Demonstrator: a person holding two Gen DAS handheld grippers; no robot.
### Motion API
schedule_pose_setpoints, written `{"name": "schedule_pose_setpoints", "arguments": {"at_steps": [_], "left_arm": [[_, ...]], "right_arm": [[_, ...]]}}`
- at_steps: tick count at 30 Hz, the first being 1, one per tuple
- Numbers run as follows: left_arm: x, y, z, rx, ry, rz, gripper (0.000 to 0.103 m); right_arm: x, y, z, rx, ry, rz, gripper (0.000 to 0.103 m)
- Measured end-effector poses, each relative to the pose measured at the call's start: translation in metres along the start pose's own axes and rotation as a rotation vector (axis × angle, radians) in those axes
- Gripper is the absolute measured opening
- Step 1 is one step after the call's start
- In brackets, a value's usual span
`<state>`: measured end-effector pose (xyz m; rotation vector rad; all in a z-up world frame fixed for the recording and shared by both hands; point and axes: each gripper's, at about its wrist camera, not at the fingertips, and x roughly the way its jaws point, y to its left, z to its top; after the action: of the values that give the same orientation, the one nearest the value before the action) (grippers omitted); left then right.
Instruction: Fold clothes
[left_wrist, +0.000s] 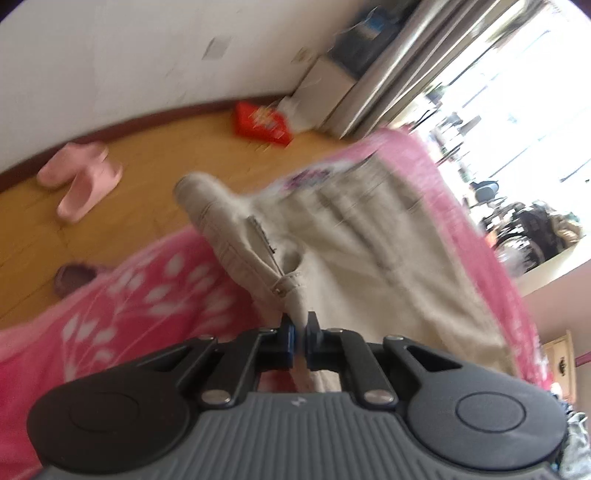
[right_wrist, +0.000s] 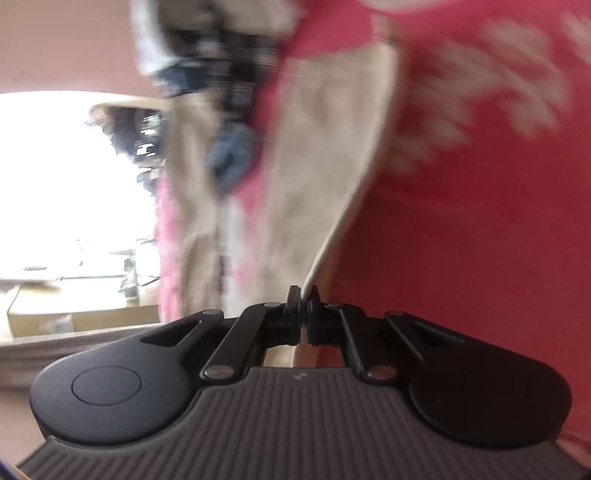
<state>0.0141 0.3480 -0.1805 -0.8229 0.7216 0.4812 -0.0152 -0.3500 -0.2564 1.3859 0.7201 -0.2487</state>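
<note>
**Gripping beige trousers at two points above a pink blanket**

Pinching a bunched edge of the beige trousers, the left gripper has its jaws drawn almost together, with only a thin fold of cloth between the blue-edged pads. From that pinch the fabric rises and spreads away from the camera, its seamed band and a small button near the jaws, and its far part lies on the pink blanket with the white leaf pattern. Beyond the blanket's edge the wooden floor carries a pair of pink slippers, a red box near the wall, and a darker slipper partly hidden by the blanket.

In the right wrist view, the right gripper is likewise closed to a narrow slit on an edge of the same trousers, which run upward from the jaws as a long beige panel over the pink blanket. A blurred heap of dark and blue clothing lies at the upper left, beside a bright window. Both views are motion-blurred, so finer details of the garment cannot be read.
</note>
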Motion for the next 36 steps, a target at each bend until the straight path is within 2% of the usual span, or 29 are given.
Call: {"name": "schedule_pose_setpoints", "arguments": {"at_steps": [6, 10, 15, 19, 24, 29, 31, 33, 34, 36], "left_arm": [[0.017, -0.068, 0.035, 0.084, -0.08, -0.06, 0.006], [0.051, -0.112, 0.055, 0.139, -0.114, -0.046, 0.007], [0.101, -0.16, 0.074, 0.2, -0.129, -0.044, 0.007], [0.153, -0.184, 0.085, 0.258, -0.107, -0.012, 0.007], [0.207, -0.194, 0.092, 0.259, -0.061, 0.028, 0.007], [0.24, -0.196, 0.099, 0.299, -0.022, 0.009, 0.008], [0.252, -0.191, 0.105, 0.287, 0.033, -0.022, 0.012], [0.256, -0.179, 0.115, 0.216, 0.088, -0.076, 0.02], [0.256, -0.173, 0.122, 0.162, 0.111, -0.116, 0.03], [0.256, -0.163, 0.132, 0.072, 0.114, -0.168, 0.043]], "right_arm": [[0.034, 0.101, 0.027, -0.232, -0.048, 0.079, 0.001], [0.073, 0.162, 0.045, -0.334, -0.073, 0.104, 0.001], [0.134, 0.214, 0.062, -0.399, -0.105, 0.088, 0.001], [0.19, 0.234, 0.074, -0.412, -0.112, 0.05, 0.001], [0.256, 0.244, 0.08, -0.419, -0.092, -0.018, 0.001], [0.299, 0.251, 0.087, -0.443, -0.077, -0.057, 0.001], [0.319, 0.248, 0.092, -0.443, -0.038, -0.078, 0.001], [0.337, 0.242, 0.1, -0.416, 0.021, -0.098, 0.005], [0.341, 0.241, 0.103, -0.404, 0.044, -0.094, 0.005], [0.349, 0.24, 0.11, -0.384, 0.089, -0.084, 0.01]]}}
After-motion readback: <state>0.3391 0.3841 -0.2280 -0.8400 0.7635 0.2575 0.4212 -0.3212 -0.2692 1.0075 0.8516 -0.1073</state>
